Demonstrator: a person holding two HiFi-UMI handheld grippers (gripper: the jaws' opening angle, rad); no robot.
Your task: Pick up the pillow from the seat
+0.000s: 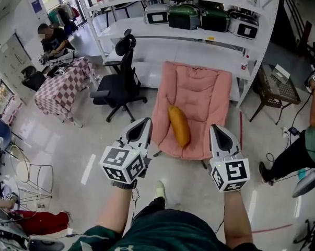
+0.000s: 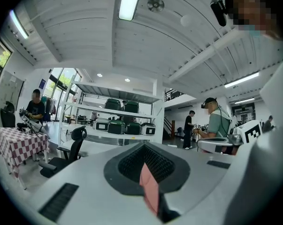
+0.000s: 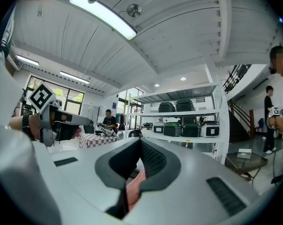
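An orange, elongated pillow [image 1: 179, 124] lies on the seat of a pink padded chair [image 1: 199, 90] in the head view. My left gripper [image 1: 146, 120] is held just left of the chair's front edge, its jaws closed to a point with nothing in them. At the seat's right front corner my right gripper [image 1: 215, 127] is shut and empty too. Both stay short of the pillow and do not touch it. In the left gripper view the closed left gripper [image 2: 148, 172] shows only a pink sliver of chair through its slit. The right gripper [image 3: 132, 182] looks the same in its own view.
A black office chair [image 1: 120, 77] stands left of the pink chair. White shelving [image 1: 188, 35] with several cases is behind it. A brown side table [image 1: 276, 90] and a person [image 1: 303, 145] are at the right. A checkered table [image 1: 60, 85] and a wire chair [image 1: 29, 174] are at the left.
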